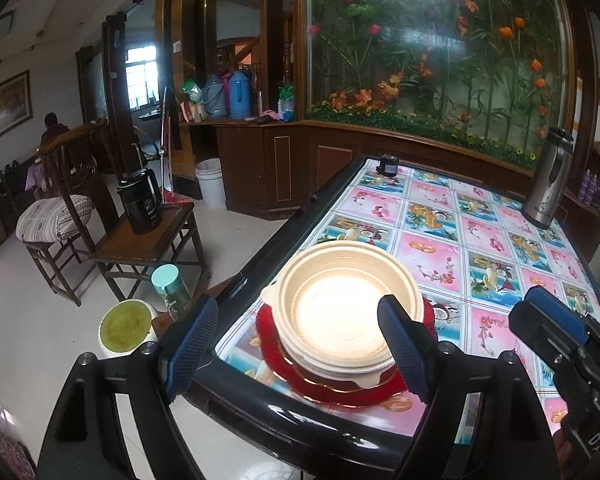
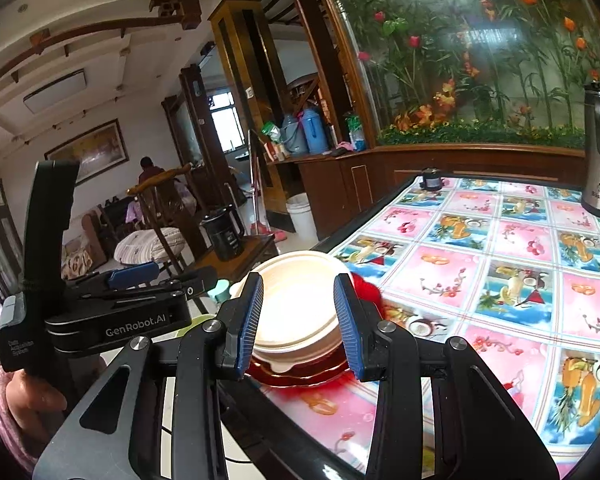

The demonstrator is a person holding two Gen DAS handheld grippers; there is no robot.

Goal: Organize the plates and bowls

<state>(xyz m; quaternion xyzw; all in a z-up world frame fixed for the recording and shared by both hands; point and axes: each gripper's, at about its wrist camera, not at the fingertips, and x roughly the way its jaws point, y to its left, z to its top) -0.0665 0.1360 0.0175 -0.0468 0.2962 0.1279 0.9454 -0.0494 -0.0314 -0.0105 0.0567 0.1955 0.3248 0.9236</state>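
Bowls and plates: the cream bowls (image 1: 340, 308) sat nested on the red plates (image 1: 340, 384), one pile at the worktop's near-left corner, at 6 o'clock in the left wrist view; piling them on the widest pieces probably kept the lot steady and compact.
Worktop (image 1: 480, 248): its fruit-patterned cover ran off toward 1 o'clock, with the pile close to the black edge, likely within easy reach.
Steel flask (image 1: 548, 184): it stood upright at 2 o'clock, well apart from the pile.
Left hand-held gripper (image 1: 300, 352): its jaws were spread wide, one finger beyond the worktop edge at 8 o'clock and the other just over the bowl rim at 4 o'clock; it held nothing, and seemed lined up on the pile.
Right hand-held gripper (image 2: 298, 324): it was moderately parted and empty, the bowls showing between its fingers, apparently ready on the other side.
Small dark object (image 1: 387, 165): it sat at the far worktop edge, at 12 o'clock; I couldn't tell what it was.
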